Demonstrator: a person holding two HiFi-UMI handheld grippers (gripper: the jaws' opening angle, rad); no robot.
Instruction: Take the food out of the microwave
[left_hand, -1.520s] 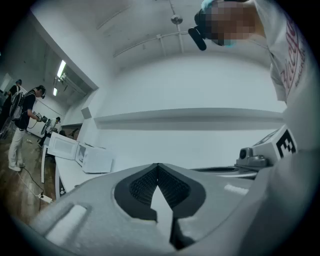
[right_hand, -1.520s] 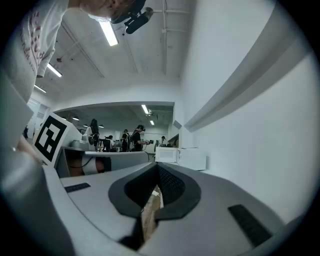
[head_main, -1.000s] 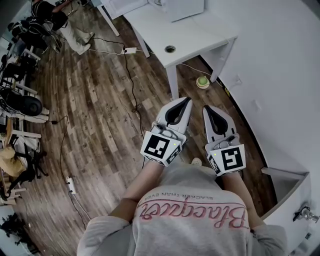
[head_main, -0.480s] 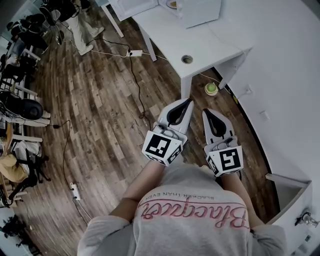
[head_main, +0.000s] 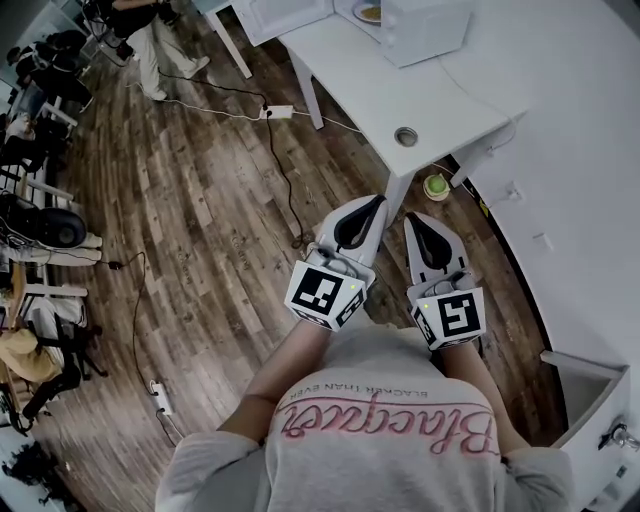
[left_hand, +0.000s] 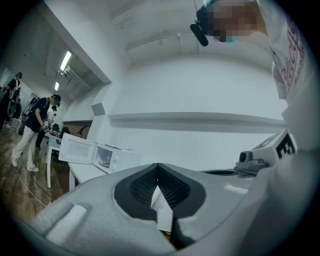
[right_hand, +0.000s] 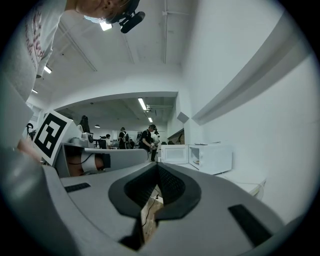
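Left hand-held gripper (head_main: 372, 200) and right hand-held gripper (head_main: 414, 216) both closed, empty, held level; looks like approach posture. Food (head_main: 368, 13) sits inside open microwave (head_main: 425, 32) on bench (head_main: 400, 92), well ahead.

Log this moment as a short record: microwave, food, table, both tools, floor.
microwave: white box-shaped microwave on the white table, door swung open
food: yellowish food inside the microwave, not yet taken out
tools: left tool and right tool side by side, jaws together, both empty, short of the table
floor: brown wooden plank floor with a white power strip and its cable
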